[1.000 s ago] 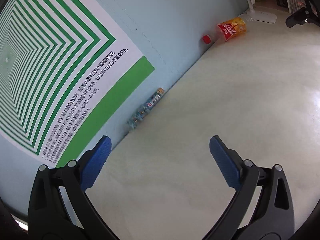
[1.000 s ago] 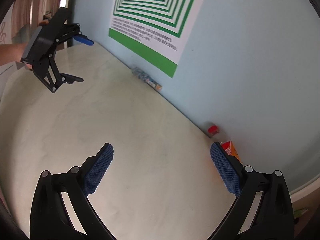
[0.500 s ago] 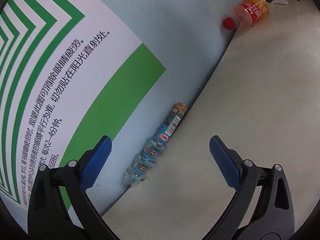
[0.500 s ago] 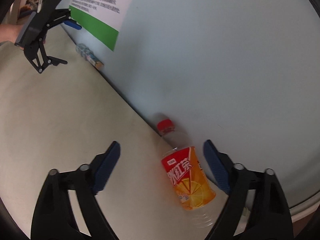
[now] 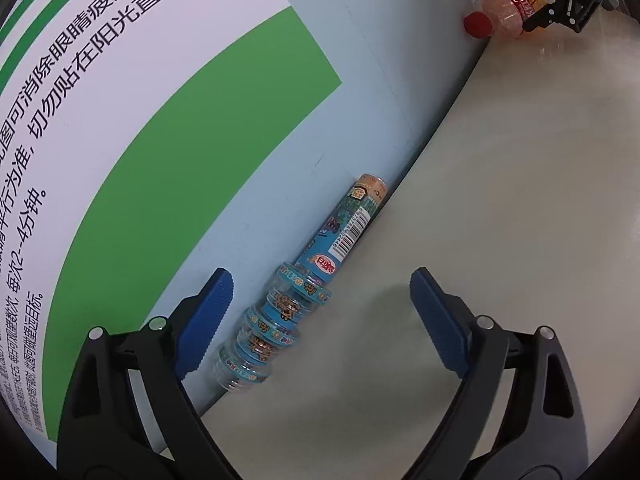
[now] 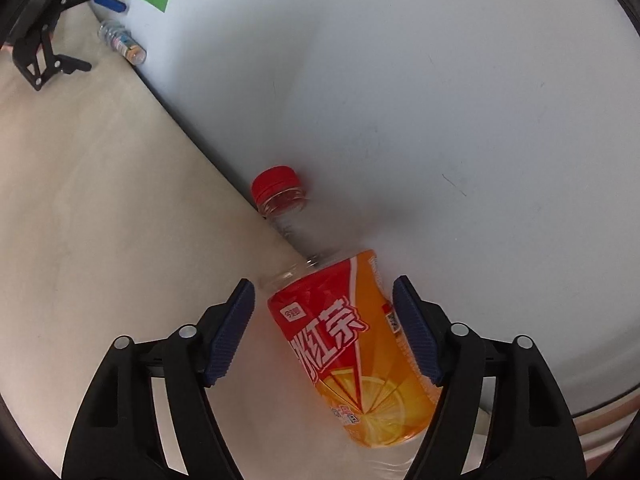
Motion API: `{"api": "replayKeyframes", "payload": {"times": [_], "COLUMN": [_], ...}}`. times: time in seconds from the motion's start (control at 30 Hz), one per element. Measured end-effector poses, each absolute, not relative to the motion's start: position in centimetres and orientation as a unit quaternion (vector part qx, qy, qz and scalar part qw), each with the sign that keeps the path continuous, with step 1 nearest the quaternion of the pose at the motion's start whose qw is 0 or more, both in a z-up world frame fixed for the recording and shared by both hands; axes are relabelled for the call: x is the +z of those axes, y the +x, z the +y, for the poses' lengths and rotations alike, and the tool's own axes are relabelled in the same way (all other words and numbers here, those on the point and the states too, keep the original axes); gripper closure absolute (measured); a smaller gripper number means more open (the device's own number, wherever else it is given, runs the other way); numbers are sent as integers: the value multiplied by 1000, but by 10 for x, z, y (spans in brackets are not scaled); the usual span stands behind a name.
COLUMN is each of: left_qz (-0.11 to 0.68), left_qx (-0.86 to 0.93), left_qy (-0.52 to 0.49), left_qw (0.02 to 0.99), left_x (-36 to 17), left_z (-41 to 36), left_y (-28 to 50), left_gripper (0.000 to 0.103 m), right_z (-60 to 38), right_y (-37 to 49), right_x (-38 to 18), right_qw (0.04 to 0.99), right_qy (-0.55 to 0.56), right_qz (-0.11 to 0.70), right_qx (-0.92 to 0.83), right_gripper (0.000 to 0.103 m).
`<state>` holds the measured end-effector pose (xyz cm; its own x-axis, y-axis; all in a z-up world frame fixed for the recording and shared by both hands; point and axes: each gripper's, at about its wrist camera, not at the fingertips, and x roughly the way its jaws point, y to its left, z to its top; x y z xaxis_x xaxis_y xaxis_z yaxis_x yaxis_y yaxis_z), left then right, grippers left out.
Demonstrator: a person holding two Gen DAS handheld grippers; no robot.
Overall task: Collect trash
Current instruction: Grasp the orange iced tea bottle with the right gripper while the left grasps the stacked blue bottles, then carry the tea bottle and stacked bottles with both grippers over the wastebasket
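An orange-and-red drink bottle (image 6: 352,356) with a red cap (image 6: 276,182) lies on its side on the pale tabletop (image 6: 100,200), pressed into the corner where the tabletop meets the light blue wall (image 6: 440,100). The right hand-held gripper (image 6: 324,328) straddles its labelled body: one blue pad sits just off the label on the tabletop side, the other close against the wall side, and I cannot tell whether that one touches. Its jaws are opening, with the bottle between them and not clamped.

Further along the same wall edge lies the other piece of trash, a clear tube wrapper with blue printed rings (image 5: 296,304), its barcode end pointing toward the bottle. The left hand-held gripper (image 5: 320,316) hangs over the ringed end, jaws wide apart and closing; one pad is near the wall, the other out above the bare tabletop, neither touching the wrapper that lies between them.

Above the wrapper, a white poster with a green band and black printed text (image 5: 140,120) covers the wall. From the left view the bottle shows far off in the corner, with the right gripper around it.
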<state>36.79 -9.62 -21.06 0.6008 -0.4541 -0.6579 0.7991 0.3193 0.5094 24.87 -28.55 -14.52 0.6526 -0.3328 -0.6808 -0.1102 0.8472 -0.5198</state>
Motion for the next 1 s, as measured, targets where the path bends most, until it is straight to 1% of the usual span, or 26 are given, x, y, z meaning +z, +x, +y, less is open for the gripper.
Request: {"api": "replayKeyframes", "payload": {"times": [0.1, 0.17, 0.27, 0.37, 0.4, 0.43, 0.5, 0.53, 0.57, 0.6, 0.67, 0.73, 0.77, 1.0], "left_qz": [219, 229, 243, 257, 255, 252, 256, 252, 248, 246, 253, 255, 248, 247], "left_qx": [-407, -415, -426, -437, -437, -439, -440, -439, -434, -430, -429, -431, -428, -449], "left_qy": [411, 400, 379, 359, 361, 364, 364, 370, 378, 382, 368, 366, 375, 382], "left_qw": [786, 784, 785, 783, 783, 782, 780, 779, 780, 780, 785, 784, 784, 769], "left_x": [-209, -208, -205, -209, -209, -209, -208, -208, -208, -207, -203, -198, -197, -186], "left_z": [-94, -92, -88, -81, -80, -79, -80, -83, -84, -85, -84, -83, -82, -74], "left_y": [376, 380, 388, 396, 395, 394, 394, 391, 390, 390, 392, 391, 385, 368], "left_gripper": [20, 22, 24, 27, 26, 31, 36, 44, 50, 52, 64, 66, 70, 70], "right_z": [-288, -290, -289, -291, -293, -293, -296, -294, -290, -287, -279, -269, -264, -244], "right_y": [253, 255, 264, 264, 264, 263, 259, 259, 258, 256, 252, 251, 250, 249], "right_x": [-147, -150, -154, -151, -151, -150, -147, -145, -144, -143, -141, -140, -139, -129], "right_qw": [868, 865, 864, 873, 874, 875, 878, 881, 882, 883, 886, 887, 887, 893], "right_qy": [-262, -261, -264, -243, -242, -241, -235, -228, -228, -230, -224, -226, -225, -213], "right_qz": [416, 422, 423, 419, 418, 417, 415, 413, 411, 410, 406, 402, 402, 393], "right_qx": [-70, -72, -70, -59, -57, -54, -42, -31, -24, -19, -4, 8, 16, 57], "right_gripper": [27, 24, 23, 24, 24, 25, 27, 30, 33, 34, 37, 39, 39, 39]}}
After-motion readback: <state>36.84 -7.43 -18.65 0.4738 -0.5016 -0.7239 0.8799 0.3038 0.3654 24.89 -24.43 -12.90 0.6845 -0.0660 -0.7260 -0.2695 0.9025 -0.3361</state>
